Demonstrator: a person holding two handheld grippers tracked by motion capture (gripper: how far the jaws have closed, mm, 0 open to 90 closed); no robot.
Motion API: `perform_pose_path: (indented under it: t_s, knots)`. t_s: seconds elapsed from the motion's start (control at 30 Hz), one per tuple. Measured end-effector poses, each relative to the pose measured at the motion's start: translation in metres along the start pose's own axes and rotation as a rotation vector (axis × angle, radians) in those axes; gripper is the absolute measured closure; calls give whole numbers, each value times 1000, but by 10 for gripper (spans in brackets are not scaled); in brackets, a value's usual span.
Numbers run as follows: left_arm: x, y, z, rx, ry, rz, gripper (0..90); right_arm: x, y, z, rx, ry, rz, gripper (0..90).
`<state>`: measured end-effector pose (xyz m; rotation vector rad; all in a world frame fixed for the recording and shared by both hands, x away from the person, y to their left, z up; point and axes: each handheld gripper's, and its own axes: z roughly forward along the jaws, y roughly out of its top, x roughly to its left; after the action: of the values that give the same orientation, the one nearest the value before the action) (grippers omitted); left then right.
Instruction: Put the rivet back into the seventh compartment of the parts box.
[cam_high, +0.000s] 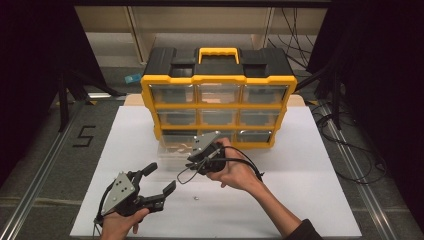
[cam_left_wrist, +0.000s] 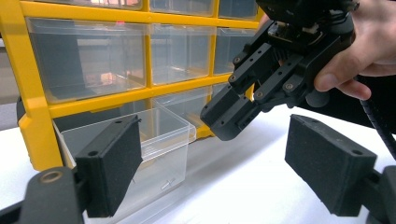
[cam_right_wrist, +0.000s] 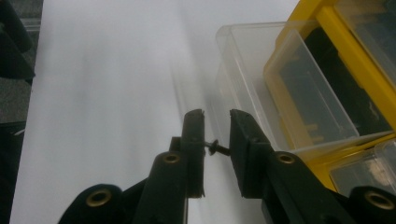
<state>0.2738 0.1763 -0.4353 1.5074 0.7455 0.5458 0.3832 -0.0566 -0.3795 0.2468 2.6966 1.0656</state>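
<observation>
A yellow and black drawer cabinet (cam_high: 218, 80) stands at the back of the white table top (cam_high: 300, 190). Its bottom left clear drawer (cam_high: 172, 150) (cam_left_wrist: 159, 135) (cam_right_wrist: 243, 60) is pulled out, and a small screw (cam_left_wrist: 166, 184) lies inside it. My right gripper (cam_high: 191, 160) (cam_left_wrist: 229, 116) (cam_right_wrist: 217, 114) hovers beside the drawer's front corner, shut on a small dark screw (cam_right_wrist: 217, 148) that spans the gap between its pads. My left gripper (cam_high: 162, 177) (cam_left_wrist: 212, 154) rests low at the front left, jaws wide open and empty, facing the drawer.
Another small screw (cam_high: 196, 198) lies loose on the white top between the two hands. The cabinet's other clear drawers (cam_high: 220, 95) are pushed in. Cables (cam_high: 350, 145) trail on the floor to the right, and a floor mark "5" (cam_high: 83, 136) sits to the left.
</observation>
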Motion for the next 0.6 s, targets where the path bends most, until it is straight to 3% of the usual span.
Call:
perform_pose_path:
  t_s: [0.6]
  knots:
    - [1, -1, 1, 0, 4, -2, 184, -11, 18, 4, -58, -57, 11, 763]
